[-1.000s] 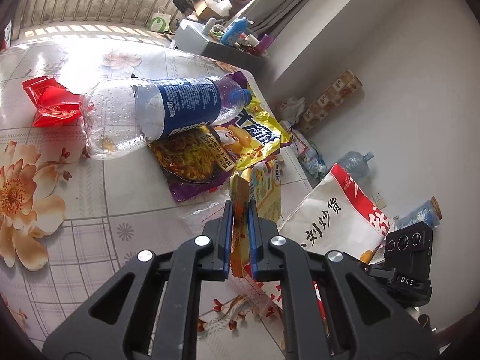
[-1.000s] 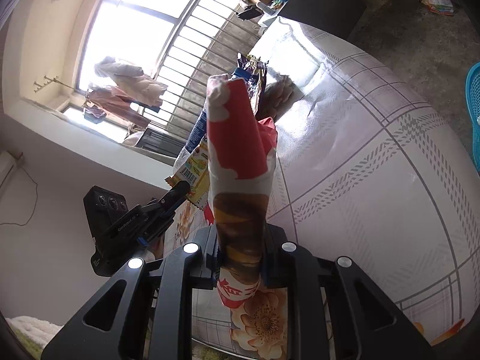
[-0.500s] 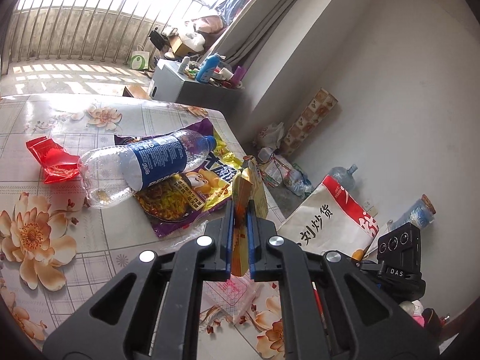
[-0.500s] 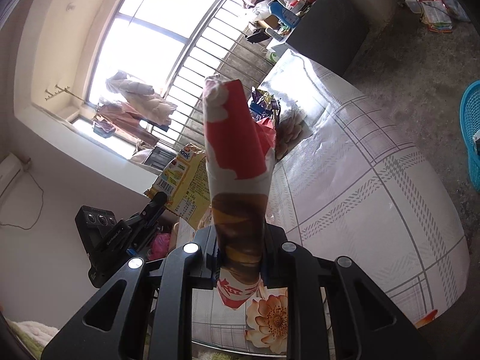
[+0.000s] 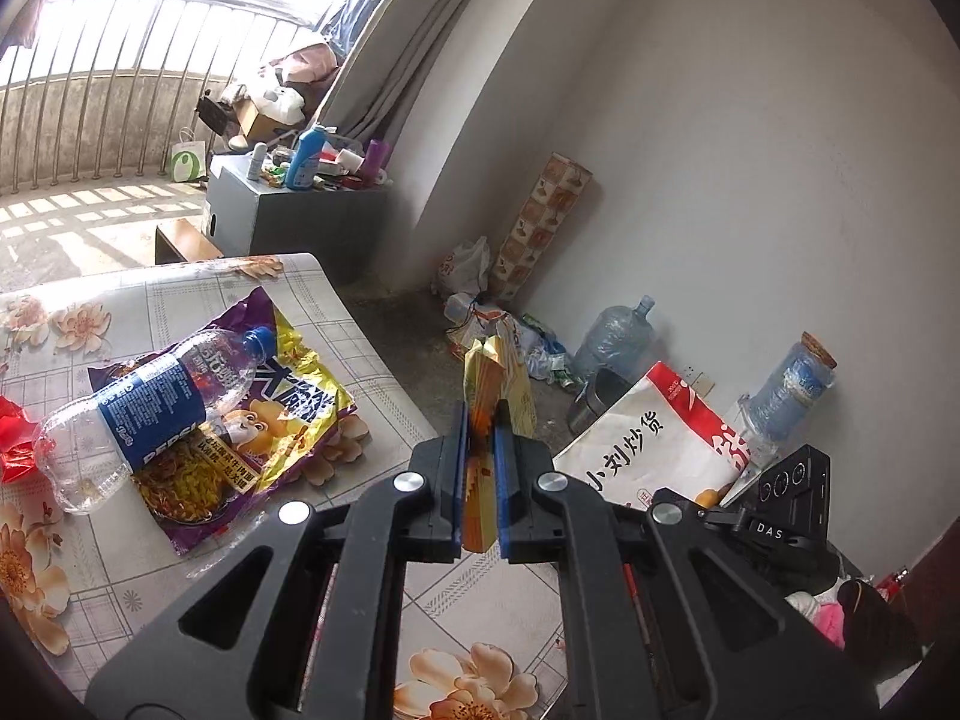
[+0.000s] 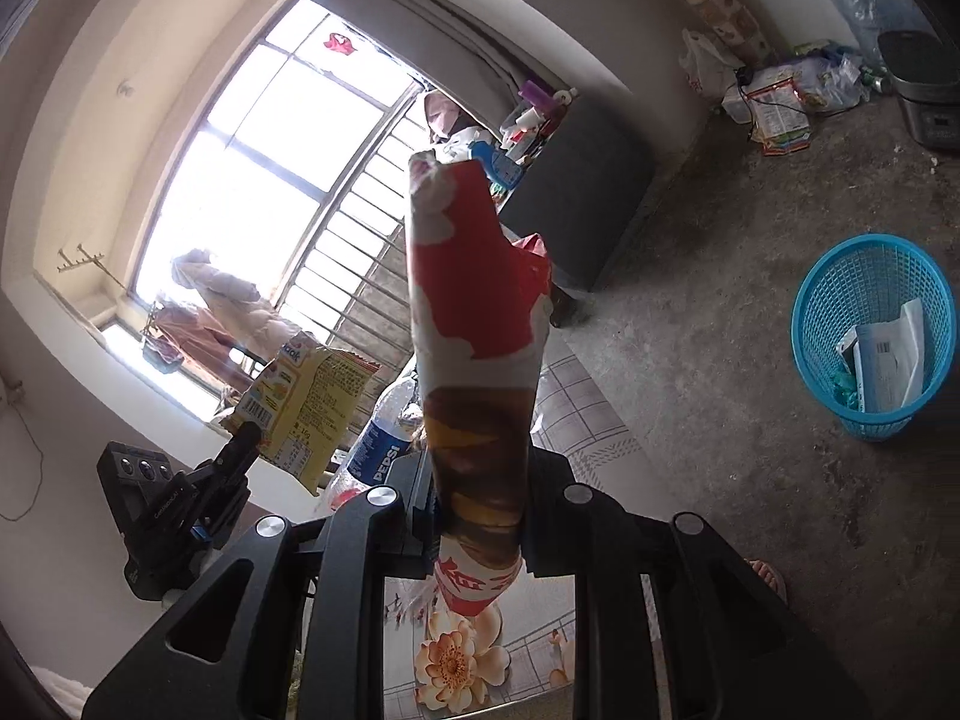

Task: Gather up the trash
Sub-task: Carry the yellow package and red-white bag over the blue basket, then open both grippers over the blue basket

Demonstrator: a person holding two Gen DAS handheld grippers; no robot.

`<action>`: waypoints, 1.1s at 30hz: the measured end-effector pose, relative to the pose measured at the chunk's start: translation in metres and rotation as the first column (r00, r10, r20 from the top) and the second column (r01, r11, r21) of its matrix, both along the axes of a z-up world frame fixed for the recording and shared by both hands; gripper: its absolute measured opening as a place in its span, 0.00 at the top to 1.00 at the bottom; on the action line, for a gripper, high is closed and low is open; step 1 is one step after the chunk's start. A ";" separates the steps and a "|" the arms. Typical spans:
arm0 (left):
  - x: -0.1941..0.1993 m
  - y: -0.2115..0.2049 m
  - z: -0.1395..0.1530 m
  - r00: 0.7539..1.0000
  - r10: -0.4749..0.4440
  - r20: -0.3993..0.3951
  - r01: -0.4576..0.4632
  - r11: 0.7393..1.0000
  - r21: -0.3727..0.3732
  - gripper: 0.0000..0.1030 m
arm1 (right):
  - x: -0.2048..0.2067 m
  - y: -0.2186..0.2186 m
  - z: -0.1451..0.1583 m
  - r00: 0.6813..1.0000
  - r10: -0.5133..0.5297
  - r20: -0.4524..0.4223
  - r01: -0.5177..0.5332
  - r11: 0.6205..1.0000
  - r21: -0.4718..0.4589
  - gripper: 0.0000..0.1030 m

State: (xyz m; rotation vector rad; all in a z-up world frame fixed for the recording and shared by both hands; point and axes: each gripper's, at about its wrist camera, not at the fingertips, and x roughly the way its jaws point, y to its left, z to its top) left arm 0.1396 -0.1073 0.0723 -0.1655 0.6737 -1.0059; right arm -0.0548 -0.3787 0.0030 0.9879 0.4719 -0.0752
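The left gripper (image 5: 482, 420) pinches a flat yellow snack packet (image 5: 497, 378) above the floral surface (image 5: 360, 312). The right gripper (image 6: 480, 516) clamps a rolled red-and-white wrapper (image 6: 474, 312). Farther off, a blue plastic mesh basket (image 6: 822, 300) stands on the floor.

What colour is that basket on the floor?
Bright blue: the mesh basket shows best in the right wrist view.

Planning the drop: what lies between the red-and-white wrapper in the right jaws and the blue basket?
Only bare concrete floor, seen in the right wrist view, separates the wrapper from the blue basket.
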 end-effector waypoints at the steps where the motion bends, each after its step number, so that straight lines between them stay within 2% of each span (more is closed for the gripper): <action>1: -0.003 -0.013 0.000 1.000 -0.021 0.003 0.021 1.000 0.014 0.94 | -0.009 -0.009 -0.001 0.999 -0.039 -0.012 0.039 0.999 -0.005 0.81; 4: -0.007 -0.057 -0.004 0.997 -0.082 -0.003 0.082 0.994 0.068 0.94 | -0.034 -0.034 -0.010 0.983 -0.164 -0.079 0.160 0.986 -0.046 0.81; 7: -0.010 -0.102 -0.013 0.989 -0.142 -0.031 0.145 0.982 0.124 0.94 | -0.049 -0.052 -0.024 0.950 -0.267 -0.160 0.256 0.963 -0.087 0.80; 11: -0.012 -0.171 -0.035 0.971 -0.222 -0.090 0.236 0.948 0.213 0.94 | -0.058 -0.078 -0.048 0.900 -0.354 -0.255 0.329 0.934 -0.136 0.80; 16: -0.011 -0.264 -0.076 0.942 -0.290 -0.167 0.331 0.880 0.340 0.94 | -0.048 -0.115 -0.089 0.853 -0.396 -0.340 0.371 0.918 -0.139 0.80; 19: -0.009 -0.315 -0.109 0.931 -0.302 -0.204 0.362 0.835 0.415 0.94 | -0.039 -0.139 -0.116 0.825 -0.411 -0.388 0.396 0.910 -0.123 0.80; 26: -0.002 -0.406 -0.183 0.923 -0.305 -0.237 0.386 0.740 0.551 0.94 | 0.001 -0.195 -0.182 0.768 -0.401 -0.500 0.388 0.912 -0.136 0.77; 28: -0.002 -0.426 -0.205 0.918 -0.312 -0.246 0.397 0.712 0.578 0.86 | 0.016 -0.208 -0.204 0.754 -0.385 -0.532 0.369 0.919 -0.141 0.74; 30: 0.000 -0.442 -0.229 0.917 -0.298 -0.266 0.399 0.686 0.608 0.70 | 0.028 -0.217 -0.230 0.744 -0.366 -0.559 0.354 0.925 -0.136 0.60; 31: 0.002 -0.450 -0.241 0.916 -0.286 -0.281 0.401 0.675 0.619 0.65 | 0.034 -0.221 -0.245 0.728 -0.354 -0.587 0.342 0.930 -0.137 0.51; 32: 0.002 -0.456 -0.251 0.915 -0.279 -0.292 0.403 0.663 0.631 0.60 | 0.038 -0.225 -0.259 0.705 -0.343 -0.621 0.335 0.933 -0.135 0.50; 33: 0.002 -0.460 -0.259 0.915 -0.272 -0.297 0.402 0.652 0.643 0.60 | 0.038 -0.229 -0.274 0.689 -0.328 -0.646 0.333 0.935 -0.120 0.50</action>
